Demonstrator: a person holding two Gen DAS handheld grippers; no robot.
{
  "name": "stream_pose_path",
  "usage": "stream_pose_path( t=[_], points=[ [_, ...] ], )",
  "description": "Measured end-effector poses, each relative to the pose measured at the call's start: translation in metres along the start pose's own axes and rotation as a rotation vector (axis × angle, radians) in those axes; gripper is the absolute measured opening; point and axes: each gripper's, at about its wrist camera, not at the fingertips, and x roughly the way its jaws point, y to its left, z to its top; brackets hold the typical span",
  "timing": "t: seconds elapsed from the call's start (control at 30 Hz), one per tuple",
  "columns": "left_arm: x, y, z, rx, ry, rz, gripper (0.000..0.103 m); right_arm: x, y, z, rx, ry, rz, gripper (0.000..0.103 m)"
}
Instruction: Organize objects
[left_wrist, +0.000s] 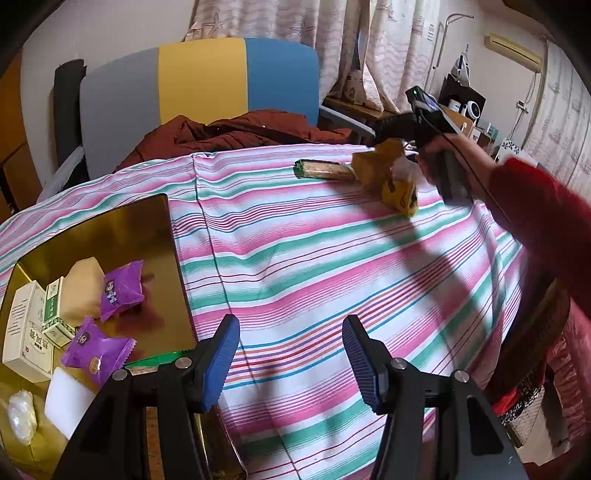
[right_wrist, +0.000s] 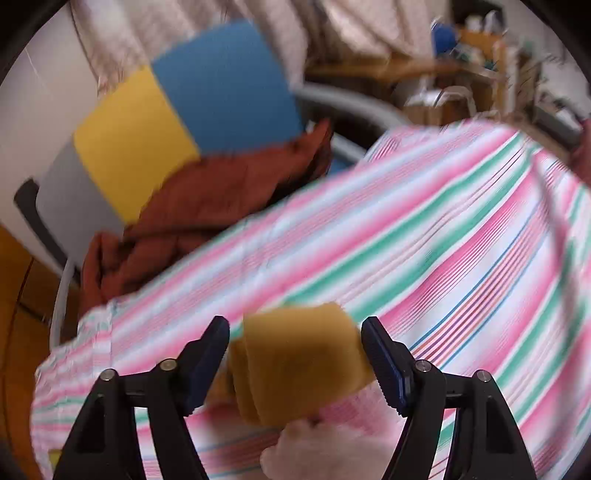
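My left gripper (left_wrist: 291, 363) is open and empty above the striped tablecloth (left_wrist: 314, 258), just right of a gold tray (left_wrist: 147, 229). The tray holds two purple snack packets (left_wrist: 120, 290), a white box (left_wrist: 27, 332), a small green-and-white box (left_wrist: 55, 312) and other items. My right gripper (right_wrist: 295, 363) is shut on a yellow snack packet (right_wrist: 299, 362), which spans the gap between its fingers and hangs above the cloth. In the left wrist view that yellow packet (left_wrist: 388, 173) is at the far right, beside a green-ended bar (left_wrist: 325, 170) lying on the cloth.
A chair (left_wrist: 199, 85) with grey, yellow and blue panels stands behind the table, a rust-brown jacket (left_wrist: 229, 134) draped on it. Curtains and a cluttered shelf (left_wrist: 465, 107) are at the back right. The person's red sleeve (left_wrist: 535, 221) reaches in from the right.
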Motion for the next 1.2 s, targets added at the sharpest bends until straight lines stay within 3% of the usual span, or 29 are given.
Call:
stream_pose_path(
  t=[0.17,0.23,0.33,0.47,0.6,0.8,0.9,1.07,1.2],
  points=[
    [0.000,0.000,-0.001,-0.008,-0.007,-0.012,0.059,-0.043,0.038,-0.066,-0.270,-0.058,0.009,0.074],
    [0.002,-0.002,-0.002,-0.013,0.001,-0.022,0.059,-0.068,0.048,-0.098,-0.325,-0.051,0.071,0.074],
    [0.001,-0.006,-0.003,-0.019,0.005,-0.037,0.059,-0.092,0.047,-0.135,-0.300,-0.013,0.197,0.074],
    [-0.004,-0.008,-0.006,-0.015,-0.003,-0.041,0.059,-0.130,0.029,-0.163,-0.213,-0.097,0.262,0.075],
    [-0.007,-0.006,-0.007,-0.033,-0.006,-0.046,0.059,-0.150,0.002,-0.175,-0.117,-0.178,0.194,0.079],
    [0.002,-0.004,-0.008,-0.057,0.018,-0.043,0.059,-0.140,-0.023,-0.182,-0.022,-0.158,0.089,0.078],
    [0.004,-0.005,-0.005,-0.045,0.016,-0.035,0.059,-0.134,-0.022,-0.185,-0.052,-0.180,0.011,0.078],
    [0.012,-0.011,0.005,-0.040,0.014,-0.036,0.059,-0.119,-0.025,-0.196,-0.109,-0.141,-0.044,0.078],
    [0.016,-0.016,0.010,-0.042,0.021,-0.047,0.059,-0.127,-0.042,-0.206,-0.050,-0.171,-0.060,0.078]
  ],
)
